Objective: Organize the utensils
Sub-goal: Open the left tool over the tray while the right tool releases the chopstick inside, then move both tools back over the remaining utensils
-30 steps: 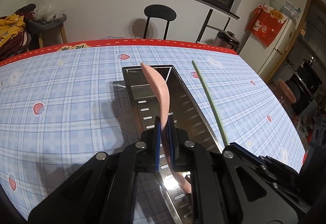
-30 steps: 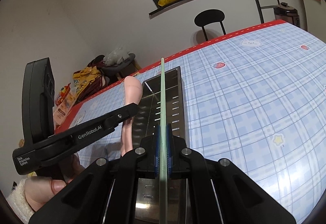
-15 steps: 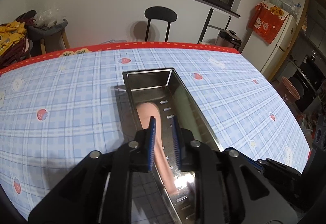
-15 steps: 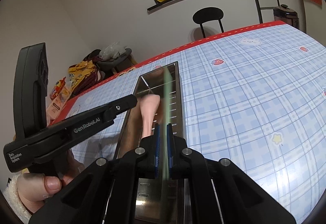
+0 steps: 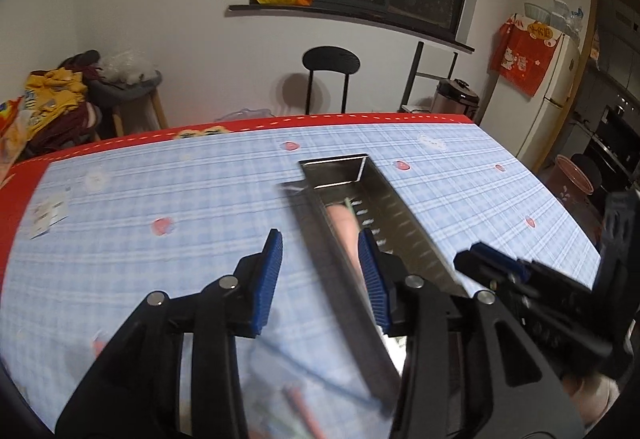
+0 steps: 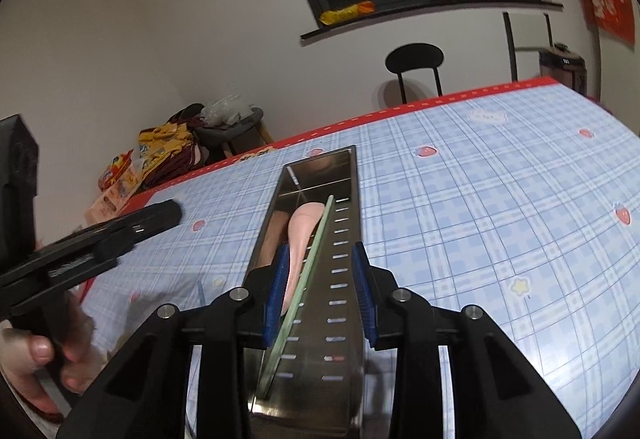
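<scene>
A long steel utensil tray [image 6: 344, 223] lies on the blue plaid tablecloth; it also shows in the left wrist view [image 5: 404, 227]. A pink spoon [image 6: 302, 235] lies in it, with a thin green chopstick [image 6: 308, 271] lying slantwise over it. My right gripper [image 6: 320, 291] is open above the tray's near end, holding nothing. My left gripper [image 5: 320, 279] is open and empty, over the tray's left wall and the cloth. The spoon [image 5: 344, 231] shows between its fingers. Blurred utensils [image 5: 300, 403] lie on the cloth near the bottom edge.
The table [image 5: 160, 199] has a red border at the far edge. A black chair [image 5: 331, 67] stands behind it. A stool with clothes [image 5: 80, 91] stands at the left. A fridge [image 5: 556, 87] and a rice cooker [image 5: 456, 99] stand at the right.
The left gripper let go of the pink spoon into the tray, opened wide and moved left. The right gripper opened and dropped the green chopstick into the tray.
</scene>
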